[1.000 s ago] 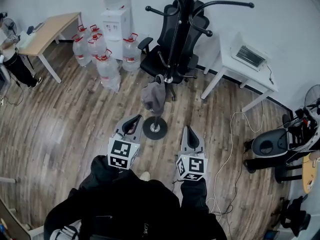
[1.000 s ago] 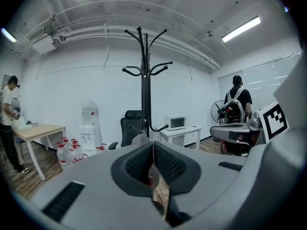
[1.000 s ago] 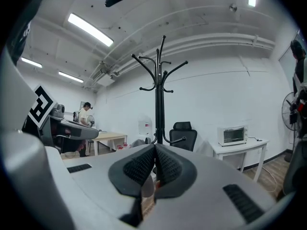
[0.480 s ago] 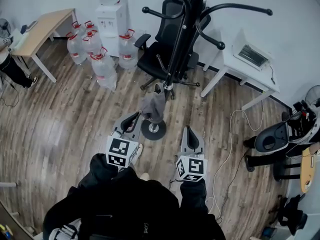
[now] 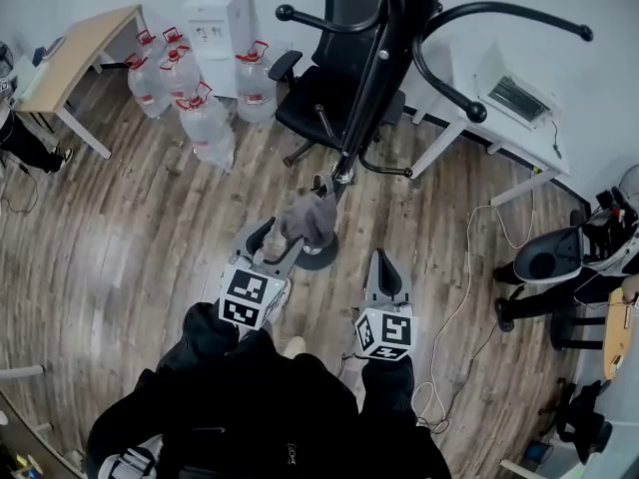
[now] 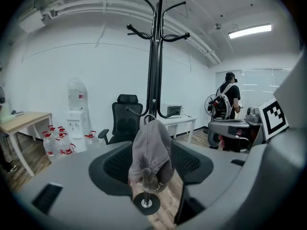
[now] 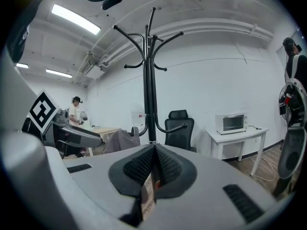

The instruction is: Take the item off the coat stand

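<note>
Nearest, at 6 o'clock in the head view: the person's dark sleeves (image 5: pixel 250 407), one gripper in each hand.

Left gripper (image 5: pixel 275 247), at 11 o'clock: jaws stand wide apart and have just been opening. The grey cap (image 6: pixel 151 147) hangs in the gap between them. In the left gripper view the pads flank the cap on both sides; no pad is seen pressing on it.

Right gripper (image 5: pixel 383 259), at 1 o'clock, well apart from the cap: jaws closed together, pad against pad, nothing between them.

The cap is on the coat stand (image 5: pixel 371 88), hanging low on the pole above the round base (image 5: pixel 321 257), at 12 o'clock just ahead of the left gripper's tips. The stand is black and upright on the wooden floor (image 5: pixel 130 238), its curved arms spreading overhead.

A white cable (image 5: pixel 451 317) trails across the floor at 2 o'clock.

Beyond the stand, at 12 o'clock: a black office chair (image 5: pixel 324 93).

At 10 to 11 o'clock: a cluster of water bottles (image 5: pixel 205 123) with red caps, and behind them a white water dispenser (image 5: pixel 218 13) against the wall.

At 10 o'clock, farther: a wooden desk (image 5: pixel 80 53).

At 1 to 2 o'clock, by the wall: a white table (image 5: pixel 544 138) carrying a toaster oven (image 5: pixel 517 98).
</note>
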